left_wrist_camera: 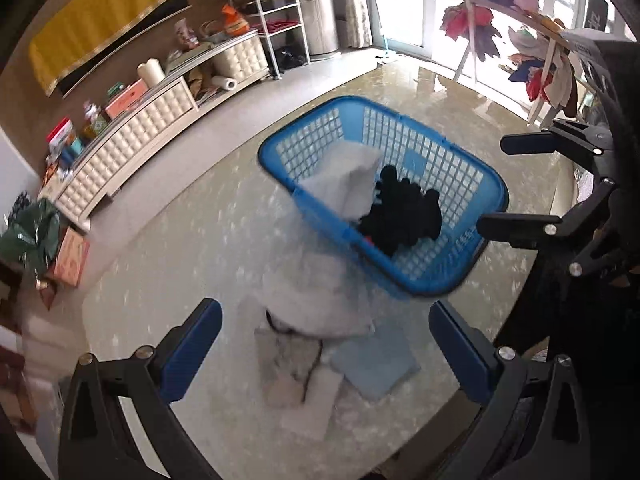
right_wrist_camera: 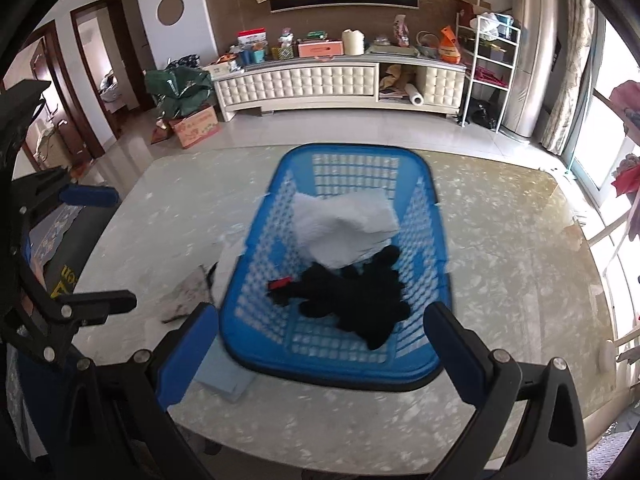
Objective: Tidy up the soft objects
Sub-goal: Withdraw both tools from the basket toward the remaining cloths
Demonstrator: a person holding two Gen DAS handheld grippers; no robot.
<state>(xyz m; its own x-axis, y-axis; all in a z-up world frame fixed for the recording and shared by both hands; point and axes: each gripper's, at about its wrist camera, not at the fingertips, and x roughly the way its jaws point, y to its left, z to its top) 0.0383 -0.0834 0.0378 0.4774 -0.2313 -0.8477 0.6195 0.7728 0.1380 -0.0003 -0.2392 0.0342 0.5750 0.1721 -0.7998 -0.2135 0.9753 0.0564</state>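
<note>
My left gripper (left_wrist_camera: 325,350) hangs wide open with nothing between its blue pads, above a blurred heap of pale cloths (left_wrist_camera: 320,300) and a folded light-blue cloth (left_wrist_camera: 376,364) lying on the marble table (left_wrist_camera: 168,248) just near of the blue basket (left_wrist_camera: 384,196). My right gripper (right_wrist_camera: 322,350) is equally spread and empty, poised over the basket's near rim. Inside the basket, a white towel (right_wrist_camera: 344,232) lies toward the far end, and a black garment (right_wrist_camera: 356,296) is touching it on the near side.
</note>
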